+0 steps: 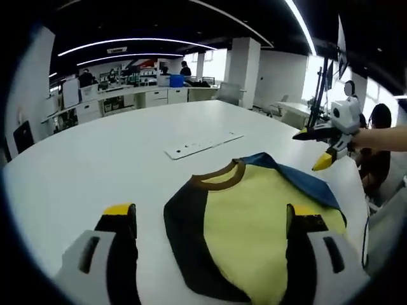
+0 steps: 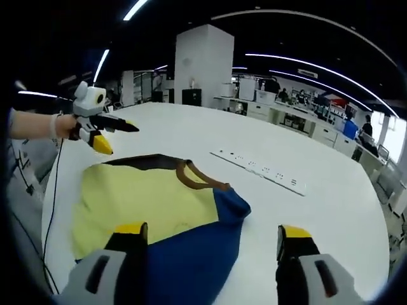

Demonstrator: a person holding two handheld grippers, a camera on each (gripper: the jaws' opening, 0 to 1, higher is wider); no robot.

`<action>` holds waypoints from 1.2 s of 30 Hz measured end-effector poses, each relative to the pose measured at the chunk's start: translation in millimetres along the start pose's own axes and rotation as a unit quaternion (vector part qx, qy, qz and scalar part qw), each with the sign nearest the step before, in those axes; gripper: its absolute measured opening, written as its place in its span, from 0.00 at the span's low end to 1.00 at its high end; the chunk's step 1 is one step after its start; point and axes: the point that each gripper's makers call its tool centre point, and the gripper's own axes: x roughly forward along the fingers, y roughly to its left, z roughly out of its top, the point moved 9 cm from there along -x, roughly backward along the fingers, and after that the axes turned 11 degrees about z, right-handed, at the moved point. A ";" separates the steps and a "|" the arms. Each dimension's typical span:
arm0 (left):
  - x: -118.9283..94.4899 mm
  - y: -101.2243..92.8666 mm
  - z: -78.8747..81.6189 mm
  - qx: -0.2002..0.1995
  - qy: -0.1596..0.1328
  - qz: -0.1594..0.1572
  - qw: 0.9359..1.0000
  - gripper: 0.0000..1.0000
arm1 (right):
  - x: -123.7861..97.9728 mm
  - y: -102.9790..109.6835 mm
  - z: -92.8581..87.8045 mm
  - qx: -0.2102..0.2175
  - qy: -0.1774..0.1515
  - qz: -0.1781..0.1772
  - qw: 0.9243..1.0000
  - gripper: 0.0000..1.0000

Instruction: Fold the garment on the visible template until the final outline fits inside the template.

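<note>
1. Tabletop [image 1: 95, 159]: broad, white, rounded. It carries the whole job, with bare surface on all sides of the cloth. No template outline can be made out on it.

2. Shirt [image 1: 254, 222]: the task's thing, lying flat near the tabletop's edge, between the two grippers. Yellow body, dark sleeve on one side, blue sleeve [image 2: 203, 254] on the other, brown collar [image 1: 219, 181]. The blue sleeve looks laid over the yellow body, likely a first fold; the dark side seems still to lie out flat, so folding is judged unfinished.

3. Power strip [image 2: 261, 171]: long, white, lying beyond the collar, well apart from the shirt and out of the way.

4. Left gripper [image 1: 210, 219]: jaws spread wide, holding nothing. It hangs above the dark sleeve side, probably placed to take that edge next. Also visible raised beside the shirt [image 2: 105, 136].

5. Right gripper [image 2: 210, 238]: jaws wide apart, empty, poised over the blue sleeve. Seen from across, it is raised clear of the cloth [image 1: 327, 149], probably because it is between grasps.
</note>
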 end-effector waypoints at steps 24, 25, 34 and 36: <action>-72.4 -42.2 -31.2 -0.004 -0.020 -0.010 1.000 0.80 | -47.3 75.6 -43.3 0.005 -0.004 0.027 1.000 0.66; -75.0 -43.2 -33.3 -0.007 -0.020 -0.010 1.000 0.80 | -49.3 78.0 -45.7 0.008 -0.004 0.028 1.000 0.66; -90.0 -40.5 -37.8 0.001 -0.019 -0.001 1.000 0.81 | -54.5 84.6 -48.0 0.008 -0.003 0.028 1.000 0.66; -93.8 -38.7 -39.6 -0.004 -0.018 0.000 1.000 0.81 | -55.2 89.4 -48.0 0.002 0.000 0.033 0.999 0.60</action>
